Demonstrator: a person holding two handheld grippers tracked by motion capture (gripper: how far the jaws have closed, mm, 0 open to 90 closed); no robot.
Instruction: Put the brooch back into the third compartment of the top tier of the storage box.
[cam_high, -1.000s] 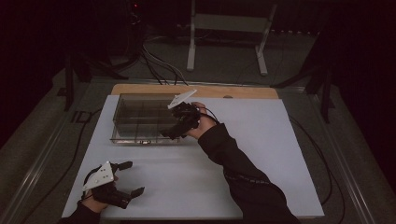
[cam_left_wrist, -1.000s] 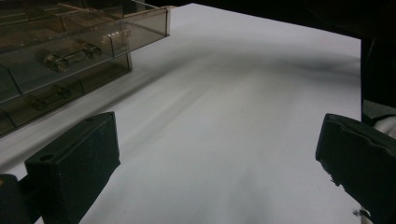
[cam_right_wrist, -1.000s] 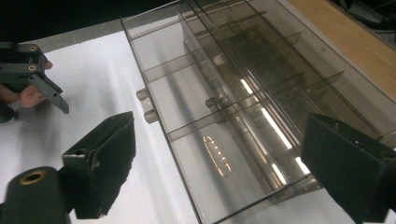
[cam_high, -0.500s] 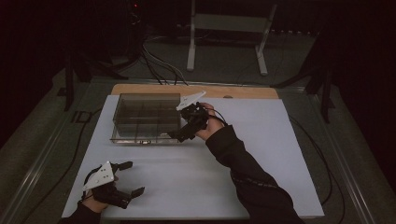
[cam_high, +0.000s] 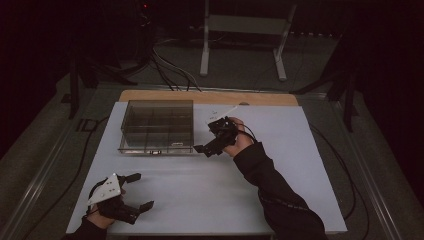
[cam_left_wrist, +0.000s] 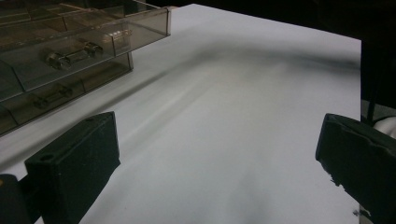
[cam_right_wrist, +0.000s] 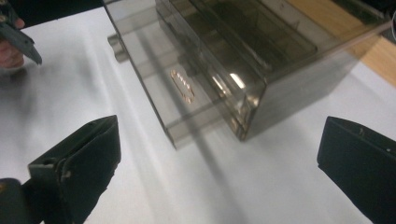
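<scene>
A smoky clear plastic compartment box (cam_high: 157, 125) with its lid down lies at the back left of the white table (cam_high: 200, 195). My right gripper (cam_high: 207, 137) hovers just off the box's right front corner. Its jaws stand wide open, have just been opening, and hold nothing. In the right gripper view that gripper (cam_right_wrist: 219, 163) looks at the box (cam_right_wrist: 210, 70) corner from close by. My left gripper (cam_high: 140, 191) rests open near the table's front left edge. In the left gripper view its jaws (cam_left_wrist: 219, 158) frame bare table, with the box (cam_left_wrist: 70, 46) at the upper left.
A wooden board (cam_high: 210, 96) runs along the table's far edge. Behind it a metal stand (cam_high: 240, 45) and cables (cam_high: 170, 70) sit on the dark floor. Open white surface lies between the two grippers and to the right of the right arm.
My right gripper has moved from over the box's right end to the right and toward the front, a little lower. The left gripper has kept still.
</scene>
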